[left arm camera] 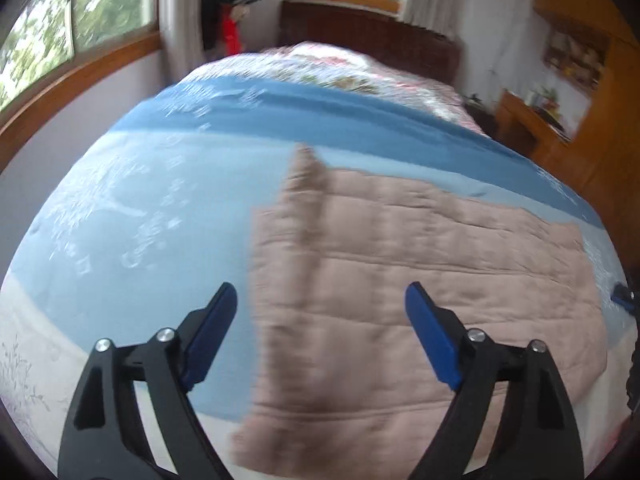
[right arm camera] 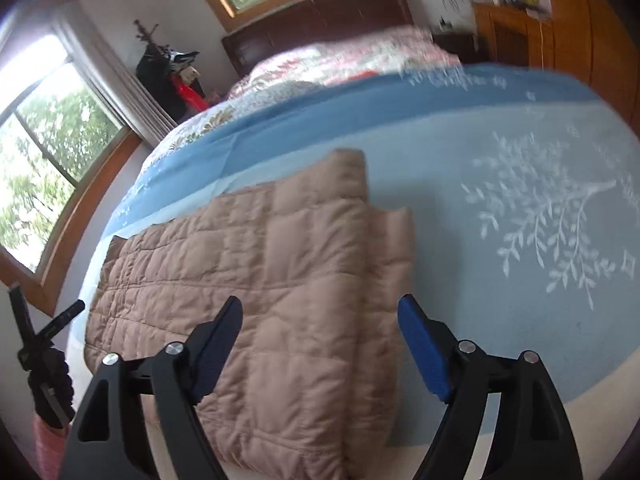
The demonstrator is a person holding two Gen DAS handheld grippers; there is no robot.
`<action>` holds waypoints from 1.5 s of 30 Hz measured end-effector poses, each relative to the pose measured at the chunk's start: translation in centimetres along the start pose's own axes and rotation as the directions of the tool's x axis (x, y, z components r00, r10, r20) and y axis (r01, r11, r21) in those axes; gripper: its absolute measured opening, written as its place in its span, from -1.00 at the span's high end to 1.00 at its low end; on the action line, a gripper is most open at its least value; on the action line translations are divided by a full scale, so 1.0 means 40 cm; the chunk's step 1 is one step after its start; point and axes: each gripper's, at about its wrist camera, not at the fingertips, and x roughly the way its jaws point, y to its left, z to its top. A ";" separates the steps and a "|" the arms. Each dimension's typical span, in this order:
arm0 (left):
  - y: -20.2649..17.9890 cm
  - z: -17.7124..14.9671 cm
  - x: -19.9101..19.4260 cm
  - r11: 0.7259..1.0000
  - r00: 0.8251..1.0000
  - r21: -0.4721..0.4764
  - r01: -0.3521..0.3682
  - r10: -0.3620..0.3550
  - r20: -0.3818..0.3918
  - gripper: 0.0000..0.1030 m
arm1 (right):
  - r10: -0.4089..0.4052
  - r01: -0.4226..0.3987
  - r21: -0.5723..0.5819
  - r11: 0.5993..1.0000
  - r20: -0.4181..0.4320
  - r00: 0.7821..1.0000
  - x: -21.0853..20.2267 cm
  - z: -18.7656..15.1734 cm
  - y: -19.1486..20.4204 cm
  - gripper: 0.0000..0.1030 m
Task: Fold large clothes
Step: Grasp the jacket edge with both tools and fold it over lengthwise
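Note:
A tan quilted padded garment lies flat on the blue bedspread, with a sleeve-like strip folded over along its left side. The right wrist view shows the same garment, its right edge layered in folds. My left gripper hovers open above the garment's left edge, holding nothing. My right gripper hovers open over the garment's right folded edge, also holding nothing. At the far left of the right wrist view is the other gripper tool, held by a gloved hand.
The blue bedspread carries a white branch print. A floral quilt lies toward the dark headboard. Windows are on the left; wooden furniture stands on the right. Dark clothes hang on a rack in the corner.

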 end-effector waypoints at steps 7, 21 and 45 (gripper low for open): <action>0.142 -0.014 0.113 0.957 0.965 -0.197 0.214 -0.238 -0.111 -0.70 | 0.108 -0.093 0.122 0.988 -0.123 0.986 0.115 -0.018 -0.097 -0.60; -0.004 -0.039 0.152 0.956 0.952 -0.090 0.280 -0.288 -0.101 0.53 | 0.098 -0.099 -0.038 0.994 -0.045 0.994 0.082 -0.039 0.021 0.65; 0.083 -0.293 -0.353 0.941 0.941 0.027 0.338 -0.338 0.023 0.75 | 0.255 -0.252 -0.176 0.952 -0.003 0.967 -0.351 -0.331 0.139 0.70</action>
